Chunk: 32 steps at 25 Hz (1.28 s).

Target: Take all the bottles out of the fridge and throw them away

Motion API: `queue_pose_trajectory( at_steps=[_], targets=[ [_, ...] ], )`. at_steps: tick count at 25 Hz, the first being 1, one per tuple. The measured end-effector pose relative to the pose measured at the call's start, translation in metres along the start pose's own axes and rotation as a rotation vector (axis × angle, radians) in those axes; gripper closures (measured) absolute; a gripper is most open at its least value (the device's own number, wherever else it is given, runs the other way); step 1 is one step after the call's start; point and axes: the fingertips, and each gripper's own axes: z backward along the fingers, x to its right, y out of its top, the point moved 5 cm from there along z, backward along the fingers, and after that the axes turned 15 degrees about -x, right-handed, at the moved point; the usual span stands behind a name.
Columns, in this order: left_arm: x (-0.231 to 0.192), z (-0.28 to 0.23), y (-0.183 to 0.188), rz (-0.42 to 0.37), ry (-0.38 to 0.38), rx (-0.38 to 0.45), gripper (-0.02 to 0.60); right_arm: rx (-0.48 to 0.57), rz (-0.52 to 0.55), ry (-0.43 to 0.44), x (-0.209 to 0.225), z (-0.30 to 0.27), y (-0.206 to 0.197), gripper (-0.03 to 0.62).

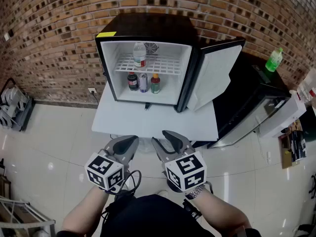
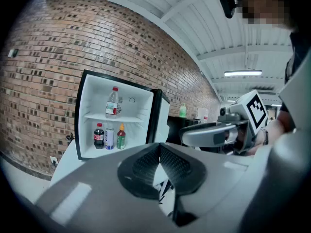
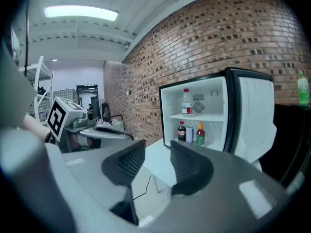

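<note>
An open black mini fridge (image 1: 148,28) stands on a white table (image 1: 148,122). A clear bottle (image 1: 140,55) stands on its upper shelf. Below it stand a cola bottle (image 1: 132,81), a can (image 1: 142,82) and a green bottle with an orange cap (image 1: 155,84). The same four show in the left gripper view: clear bottle (image 2: 112,102), cola bottle (image 2: 98,136), can (image 2: 109,138), green bottle (image 2: 120,137). My left gripper (image 1: 129,143) (image 2: 159,152) is shut and empty, short of the table's front edge. Beside it my right gripper (image 1: 160,137) (image 3: 158,164) is open, with nothing between its jaws.
The fridge door (image 1: 217,75) hangs open to the right. A black cabinet (image 1: 252,98) at the right carries a green bottle (image 1: 274,59). A low rack (image 1: 15,110) stands on the floor at the left, against the brick wall. Glossy tiled floor lies under me.
</note>
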Motion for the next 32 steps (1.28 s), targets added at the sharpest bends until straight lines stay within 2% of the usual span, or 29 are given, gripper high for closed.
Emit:
queue_pose_trajectory(
  at_steps=[6, 9, 14, 19, 21, 23, 32],
  targets=[
    [-0.013, -0.004, 0.001, 0.002, 0.005, -0.012, 0.578, 0.017, -0.016, -0.034, 0.016, -0.018, 0.020, 0.424],
    [-0.028, -0.006, 0.005, 0.004, 0.001, -0.013, 0.578, 0.013, -0.030, -0.055, 0.022, -0.035, 0.034, 0.393],
    [-0.065, -0.009, 0.018, 0.001, -0.021, -0.009, 0.578, 0.013, -0.040, -0.100, 0.030, -0.071, 0.064, 0.378],
    [-0.106, -0.016, 0.041, -0.035, -0.056, -0.003, 0.578, 0.026, -0.056, -0.158, 0.041, -0.108, 0.100, 0.378],
    [-0.125, -0.019, 0.050, -0.047, -0.067, 0.003, 0.578, 0.030, -0.062, -0.182, 0.047, -0.125, 0.113, 0.350],
    [-0.142, -0.022, 0.056, -0.055, -0.076, 0.006, 0.578, 0.034, -0.069, -0.208, 0.055, -0.141, 0.126, 0.349],
    [-0.197, -0.030, 0.062, -0.073, -0.112, -0.014, 0.578, 0.028, -0.105, -0.327, 0.101, -0.202, 0.170, 0.301]
  ],
)
